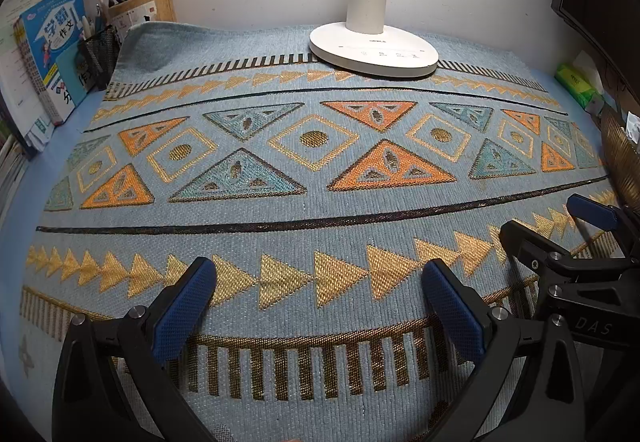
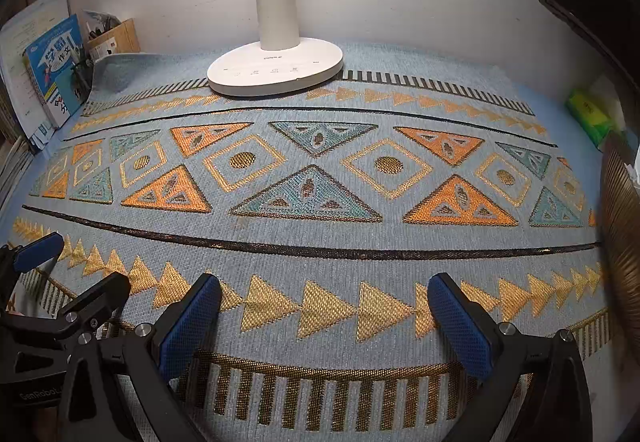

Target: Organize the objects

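black hand-held gripper (image 1: 318, 284) frames, blue textured pads (image 2: 192, 326), silver screws.

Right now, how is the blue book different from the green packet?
The blue book stands upright at the mat's left edge, with a cartoon cover; the green packet lies flat at the right edge. The book looks larger than the packet. Both sit beside the patterned mat, off it.

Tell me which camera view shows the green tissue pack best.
The left wrist view: the green tissue pack is sharp there, its printed label visible. The right wrist view shows it blurred near the edge.
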Motion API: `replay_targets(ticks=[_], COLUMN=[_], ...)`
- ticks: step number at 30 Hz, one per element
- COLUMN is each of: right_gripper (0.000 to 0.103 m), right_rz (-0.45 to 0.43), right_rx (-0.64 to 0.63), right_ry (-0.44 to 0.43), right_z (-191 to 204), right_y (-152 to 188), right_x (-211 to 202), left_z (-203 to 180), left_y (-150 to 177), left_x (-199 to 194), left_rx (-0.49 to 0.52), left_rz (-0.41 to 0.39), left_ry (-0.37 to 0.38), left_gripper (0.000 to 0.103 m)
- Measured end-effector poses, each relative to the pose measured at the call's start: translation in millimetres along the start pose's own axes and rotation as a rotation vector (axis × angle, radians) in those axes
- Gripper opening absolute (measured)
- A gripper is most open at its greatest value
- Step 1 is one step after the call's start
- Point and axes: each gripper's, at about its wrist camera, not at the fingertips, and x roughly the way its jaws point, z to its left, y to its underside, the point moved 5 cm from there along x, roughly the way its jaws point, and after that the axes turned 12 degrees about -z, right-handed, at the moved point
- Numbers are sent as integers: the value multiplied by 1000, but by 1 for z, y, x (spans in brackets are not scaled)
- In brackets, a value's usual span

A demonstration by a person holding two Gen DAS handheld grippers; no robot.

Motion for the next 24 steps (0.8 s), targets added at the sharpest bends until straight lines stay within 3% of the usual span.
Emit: replay_targets(ticks=[24], right_gripper=[103], right_rz=[0], right_rx=[0], right_ry=[1], right_z=[1], right_y=[0], right_x=[0], left_z=[0], left_y=[2], left_x=[1], left_rx=[17], left_rz=[0], left_ry=[19], left_gripper=[103])
